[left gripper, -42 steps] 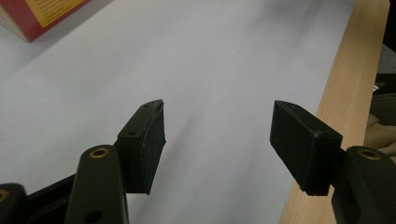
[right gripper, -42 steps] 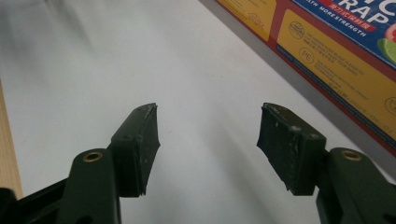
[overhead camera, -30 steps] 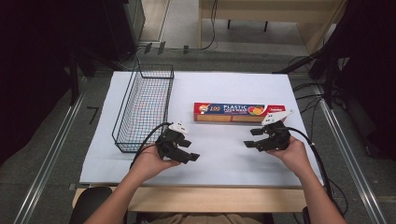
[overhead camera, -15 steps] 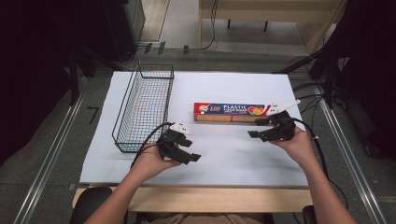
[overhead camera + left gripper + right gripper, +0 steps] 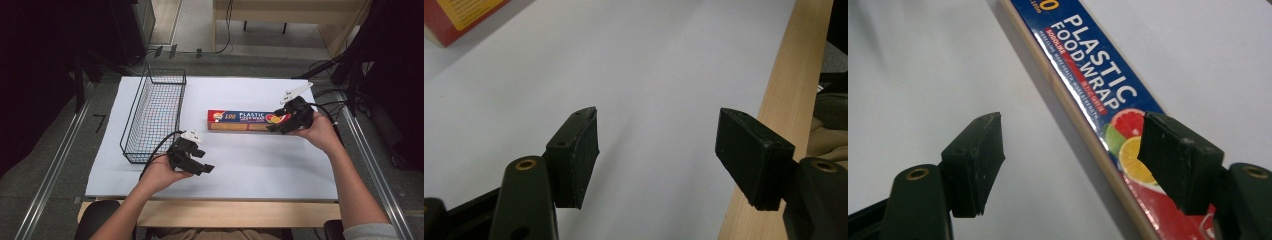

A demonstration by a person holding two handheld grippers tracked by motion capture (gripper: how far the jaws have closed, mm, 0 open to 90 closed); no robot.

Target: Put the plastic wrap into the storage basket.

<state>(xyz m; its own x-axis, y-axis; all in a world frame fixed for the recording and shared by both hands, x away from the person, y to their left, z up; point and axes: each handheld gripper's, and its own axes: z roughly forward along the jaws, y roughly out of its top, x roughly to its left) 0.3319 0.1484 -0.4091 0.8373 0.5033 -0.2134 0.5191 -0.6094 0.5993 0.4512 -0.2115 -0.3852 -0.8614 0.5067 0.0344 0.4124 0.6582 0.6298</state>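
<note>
Black jaws of the right hand-held gripper (image 5: 276, 125) stand wide apart at the fruit-printed end of the plastic wrap box (image 5: 245, 120), gripping nothing.

This looks like the approach before a pick-up: in the right gripper view one jaw hangs over the box's (image 5: 1098, 107) printed top and the other over bare white tabletop (image 5: 260, 165) on its near side, so the hand must shift until the jaws straddle the long narrow box, then lower and close. The left hand-held gripper (image 5: 202, 161) rests low near the front edge, also wide open and empty. The box lies flat mid-tabletop, well apart from the wire basket (image 5: 155, 117) on the left.
</note>
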